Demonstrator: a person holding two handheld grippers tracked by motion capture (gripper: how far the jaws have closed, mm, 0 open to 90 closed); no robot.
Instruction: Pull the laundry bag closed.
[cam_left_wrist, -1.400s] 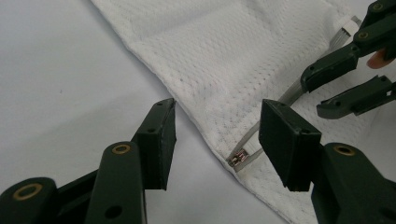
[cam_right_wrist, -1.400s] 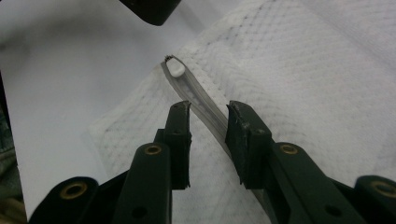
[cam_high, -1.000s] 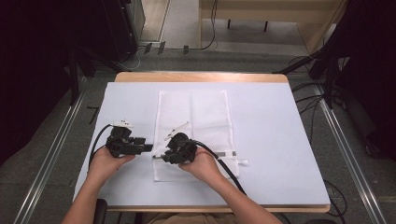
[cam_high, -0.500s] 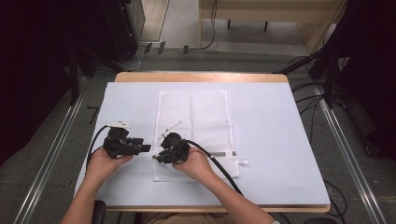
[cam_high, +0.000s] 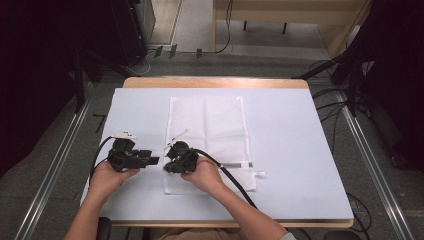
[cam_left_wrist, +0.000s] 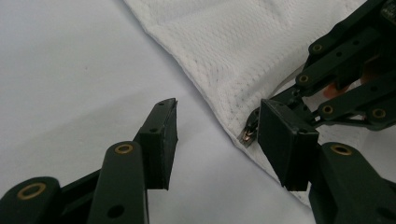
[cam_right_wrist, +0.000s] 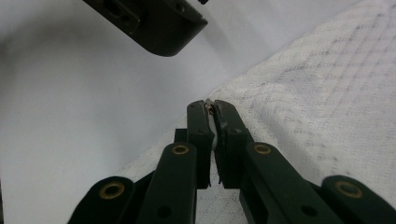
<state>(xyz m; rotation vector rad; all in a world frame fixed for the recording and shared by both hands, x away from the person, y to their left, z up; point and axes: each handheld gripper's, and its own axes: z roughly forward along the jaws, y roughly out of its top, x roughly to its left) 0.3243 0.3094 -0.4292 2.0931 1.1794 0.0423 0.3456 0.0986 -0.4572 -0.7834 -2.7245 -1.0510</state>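
A white mesh bag (cam_high: 207, 125) lies flat on the pale table cover (cam_high: 300, 150). My right gripper (cam_high: 167, 166) sits at the bag's left edge near its front corner, shut on a small metal zipper pull (cam_left_wrist: 246, 136). In the right gripper view its jaws (cam_right_wrist: 211, 106) pinch that pull at the edge of the mesh (cam_right_wrist: 327, 93). My left gripper (cam_high: 155, 161) is open just left of the bag, its tips facing the right gripper's. In the left gripper view the open jaws (cam_left_wrist: 219, 121) straddle the bag's edge (cam_left_wrist: 243, 42), and the pull lies just beside the right-hand one.
The right gripper's black cable (cam_high: 230, 177) trails across the bag's front part. A zipper line with a small tab (cam_high: 259, 173) runs along the bag near its front right. The table's wooden far edge (cam_high: 215, 82) shows; dark equipment and rails flank the table.
The right gripper has slid left along the bag's front part to its left edge, closing in on the left gripper. The left gripper has barely moved.
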